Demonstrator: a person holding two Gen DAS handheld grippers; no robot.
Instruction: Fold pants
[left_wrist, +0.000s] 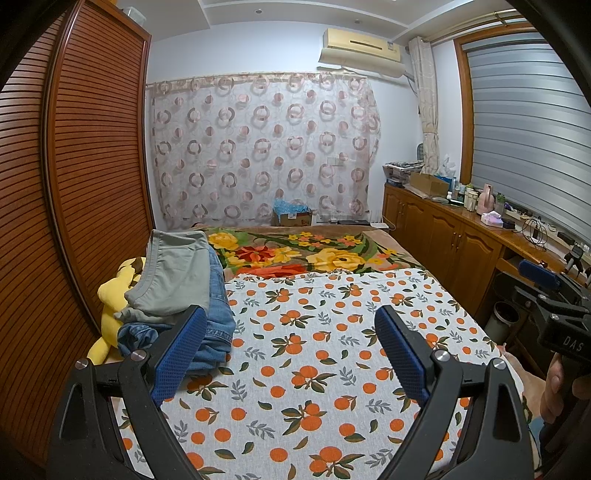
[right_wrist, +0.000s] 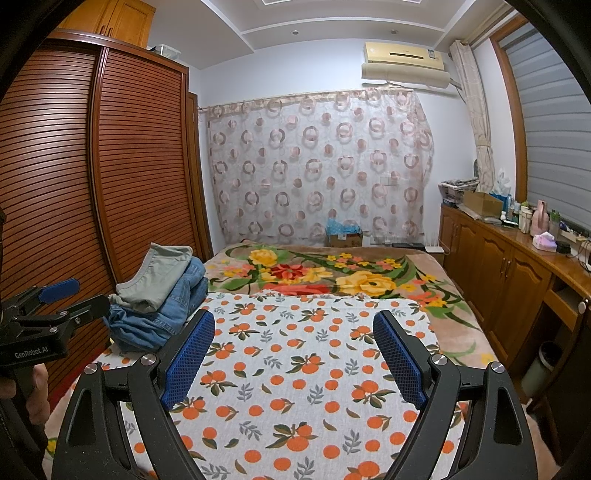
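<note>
Two grippers, left gripper (left_wrist: 290, 354) and right gripper (right_wrist: 293, 356), spread wide, empty; stacked pants (left_wrist: 184, 295) (soft, heavyish denim) best pinched at the waistband.

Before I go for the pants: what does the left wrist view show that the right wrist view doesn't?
Only the left wrist view shows the yellow plush toy wedged behind the clothes stack, and the right gripper from the side. Only the right wrist view shows the left gripper from the side and the cabinet above the wardrobe. Both show the stack, grey pants on folded jeans, the orange-print sheet, and open, empty jaws.
</note>
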